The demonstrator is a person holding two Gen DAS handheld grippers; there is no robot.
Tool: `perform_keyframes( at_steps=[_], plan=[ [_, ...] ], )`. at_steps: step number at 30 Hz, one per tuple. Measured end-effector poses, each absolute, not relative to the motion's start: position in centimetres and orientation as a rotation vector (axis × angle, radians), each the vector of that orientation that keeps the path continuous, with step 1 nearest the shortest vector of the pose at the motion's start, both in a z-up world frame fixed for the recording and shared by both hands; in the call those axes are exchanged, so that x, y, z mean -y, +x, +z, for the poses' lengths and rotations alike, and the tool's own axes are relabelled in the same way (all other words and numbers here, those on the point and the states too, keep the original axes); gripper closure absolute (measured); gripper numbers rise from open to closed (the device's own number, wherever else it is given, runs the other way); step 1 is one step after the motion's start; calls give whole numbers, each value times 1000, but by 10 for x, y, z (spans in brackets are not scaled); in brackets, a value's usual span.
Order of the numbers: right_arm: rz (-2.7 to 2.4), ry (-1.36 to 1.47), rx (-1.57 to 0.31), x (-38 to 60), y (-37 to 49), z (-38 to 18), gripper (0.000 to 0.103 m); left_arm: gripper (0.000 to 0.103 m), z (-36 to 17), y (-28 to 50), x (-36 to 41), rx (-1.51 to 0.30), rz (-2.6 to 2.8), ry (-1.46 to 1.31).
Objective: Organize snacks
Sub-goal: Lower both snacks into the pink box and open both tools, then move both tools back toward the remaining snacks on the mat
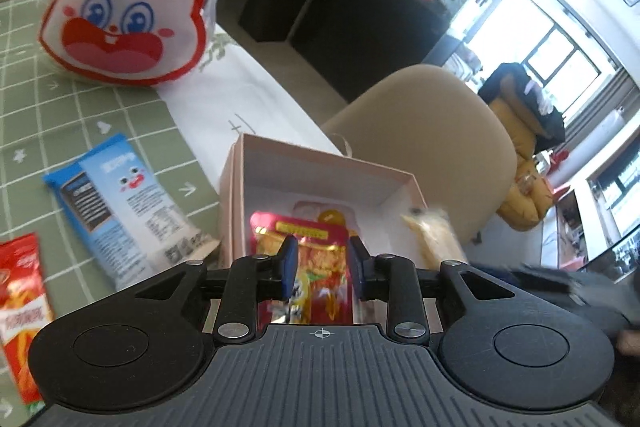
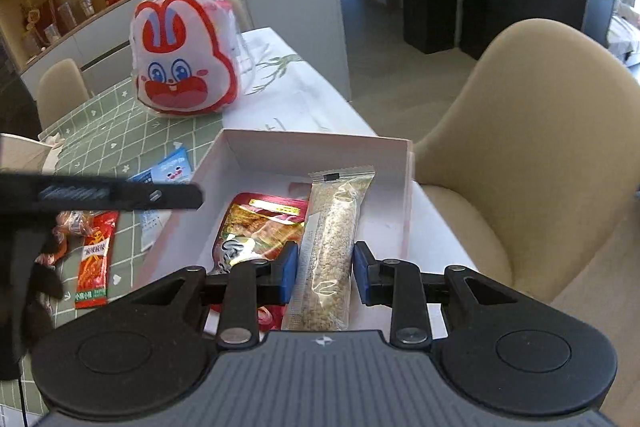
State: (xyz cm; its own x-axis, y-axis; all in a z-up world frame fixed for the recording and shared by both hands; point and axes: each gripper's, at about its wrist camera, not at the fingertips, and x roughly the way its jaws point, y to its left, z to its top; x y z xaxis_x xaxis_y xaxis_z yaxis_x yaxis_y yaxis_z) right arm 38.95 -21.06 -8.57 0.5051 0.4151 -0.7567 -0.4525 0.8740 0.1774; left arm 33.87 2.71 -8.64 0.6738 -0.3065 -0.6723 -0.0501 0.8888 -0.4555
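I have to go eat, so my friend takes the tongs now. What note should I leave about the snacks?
Left tongs: open, over the red packet lying in the box.
Right tongs: shut on the grain bar, above the box.
Done: red packet is in.
Left to do: set the bar down, then probably pack the blue packet and small red packet, both on the green mat.

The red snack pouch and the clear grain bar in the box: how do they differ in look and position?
The red snack pouch is opaque, wide and printed with food pictures; the clear grain bar is see-through, long and narrow. The pouch lies flat on the left of the pink box; the bar is between the right gripper's pads, on the right. Both are sealed snacks over the same box.
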Motion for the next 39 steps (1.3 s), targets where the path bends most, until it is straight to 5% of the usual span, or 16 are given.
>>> perform_keyframes(
  at_steps=[11,16,18,21,34,39],
  plan=[
    [494,-131,-1014,166,418,-135,72,73,-99,238,-47,-868,9,-426],
    [483,-315,-862,134,388,-105,57,73,-102,181,-92,-839,201,-518],
    [543,-353,-767,112,372,-81,41,73,-105,158,-110,-826,283,-562],
    [698,-345,-705,66,349,-55,37,73,-109,121,-136,-806,386,-627],
    [1109,-337,-1030,-114,222,-119,37,73,-122,5,-178,-803,527,-721],
    [1073,-425,-1048,-117,203,-137,57,73,-122,-2,-187,-790,509,-730]
  ],
)
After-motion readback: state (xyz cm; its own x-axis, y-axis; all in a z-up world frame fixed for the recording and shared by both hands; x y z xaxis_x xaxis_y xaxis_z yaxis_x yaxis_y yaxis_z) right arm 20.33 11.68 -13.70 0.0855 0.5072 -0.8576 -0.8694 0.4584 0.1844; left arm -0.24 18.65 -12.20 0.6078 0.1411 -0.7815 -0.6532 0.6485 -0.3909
